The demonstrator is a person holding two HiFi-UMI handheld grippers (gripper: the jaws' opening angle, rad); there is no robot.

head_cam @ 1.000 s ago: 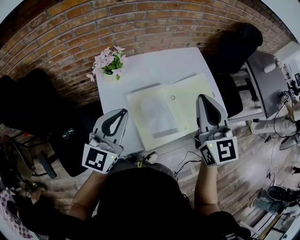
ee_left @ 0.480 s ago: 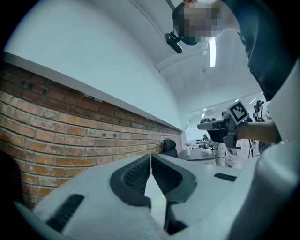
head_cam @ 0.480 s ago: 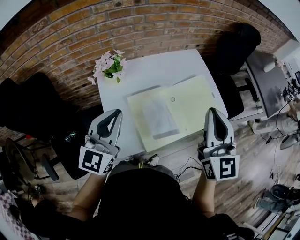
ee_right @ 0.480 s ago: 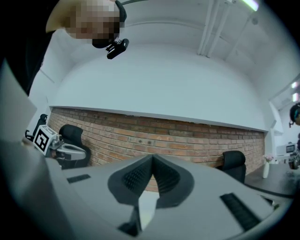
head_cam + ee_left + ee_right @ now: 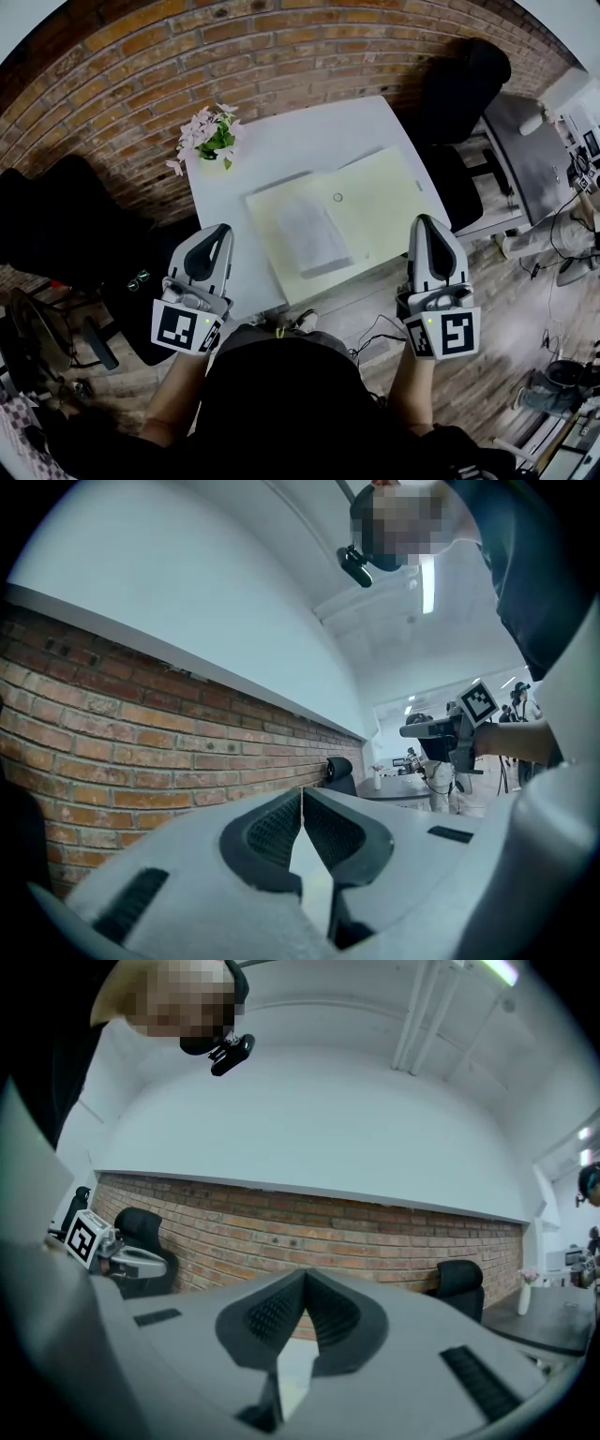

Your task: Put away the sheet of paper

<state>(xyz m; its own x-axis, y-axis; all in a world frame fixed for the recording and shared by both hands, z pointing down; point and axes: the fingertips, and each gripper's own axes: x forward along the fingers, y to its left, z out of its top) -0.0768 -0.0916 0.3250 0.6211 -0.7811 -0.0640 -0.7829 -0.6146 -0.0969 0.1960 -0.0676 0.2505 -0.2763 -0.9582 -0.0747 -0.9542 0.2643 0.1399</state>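
On the white table (image 5: 281, 150) lies an open pale yellow folder (image 5: 375, 202), and a white sheet of paper (image 5: 311, 232) rests on its left half. My left gripper (image 5: 217, 232) hovers off the table's near left corner, jaws shut and empty; the left gripper view shows its tip (image 5: 302, 791) closed, pointing level at a brick wall. My right gripper (image 5: 427, 223) sits off the table's near right edge, just past the folder, also shut with nothing in it. Its closed tip (image 5: 305, 1277) faces the brick wall too. Neither gripper touches the paper or folder.
A vase of pink flowers (image 5: 208, 131) stands at the table's far left corner. Black office chairs sit at the left (image 5: 56, 225) and the far right (image 5: 464, 84). A second desk (image 5: 530, 150) is at the right. Cables lie on the wooden floor.
My right gripper has drawn back from over the folder's right edge to off the table's near side. The left gripper drifted slightly left. The folder and paper lie as before.
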